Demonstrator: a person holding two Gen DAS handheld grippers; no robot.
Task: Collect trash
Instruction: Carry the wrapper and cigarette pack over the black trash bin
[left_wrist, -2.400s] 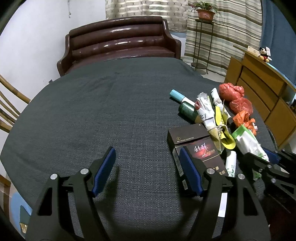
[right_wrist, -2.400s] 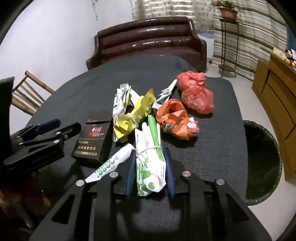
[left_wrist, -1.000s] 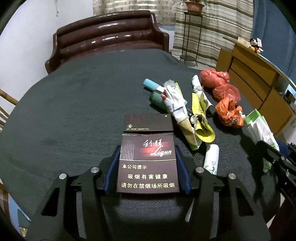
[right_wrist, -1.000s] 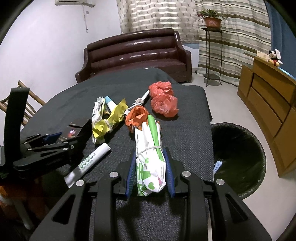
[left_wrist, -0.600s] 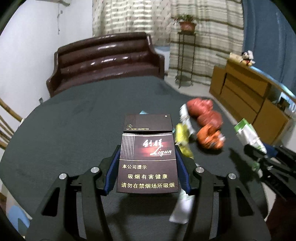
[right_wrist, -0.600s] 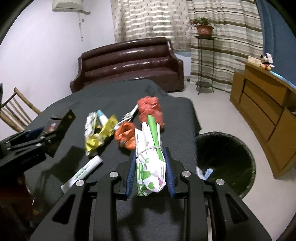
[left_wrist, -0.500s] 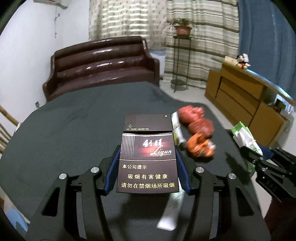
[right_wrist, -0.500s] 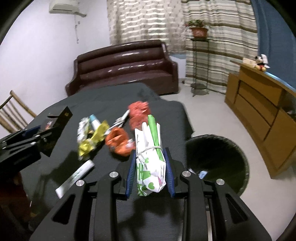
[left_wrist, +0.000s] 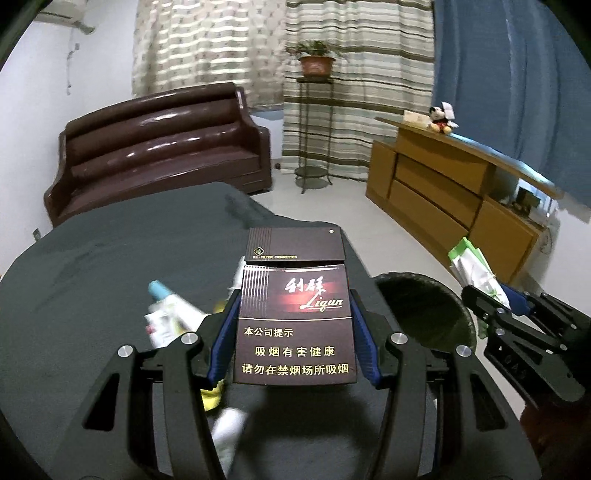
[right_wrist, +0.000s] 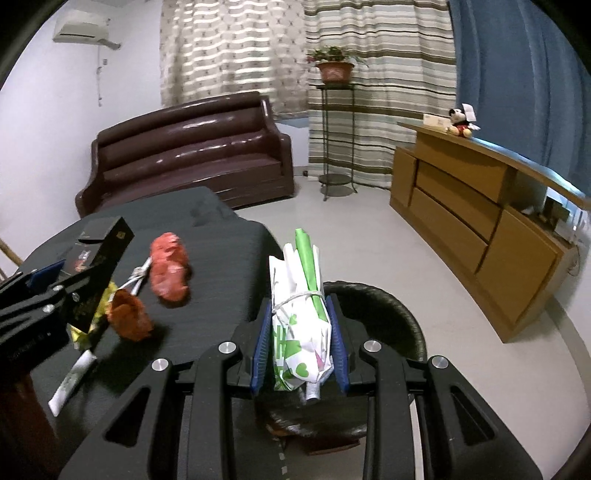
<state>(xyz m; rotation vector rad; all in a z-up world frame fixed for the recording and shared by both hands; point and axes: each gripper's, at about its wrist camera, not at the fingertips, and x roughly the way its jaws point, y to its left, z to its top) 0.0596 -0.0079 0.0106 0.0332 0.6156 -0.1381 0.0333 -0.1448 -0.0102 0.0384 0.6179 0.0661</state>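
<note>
The left hand-held gripper (left_wrist: 293, 332) stays clamped on a cigarette pack (left_wrist: 293, 310), the right hand-held gripper (right_wrist: 298, 343) on a knotted green-and-white wrapper (right_wrist: 299, 317). Both have swung from the worktop (right_wrist: 221, 251); the black bin (right_wrist: 399, 314) now lies just beyond the right one, ready for dropping.

Ahead of me, a brown leather sofa (right_wrist: 192, 155) stands against the white wall at upper left, under an air conditioner (right_wrist: 83, 27). Striped curtains (right_wrist: 373, 48) hang at top centre behind a potted plant (right_wrist: 334, 64) on a thin metal stand (right_wrist: 338, 140). At right, a mouse doll (right_wrist: 461, 116) sits on a wooden sideboard (right_wrist: 476, 206) before a blue curtain (right_wrist: 524, 74).
</note>
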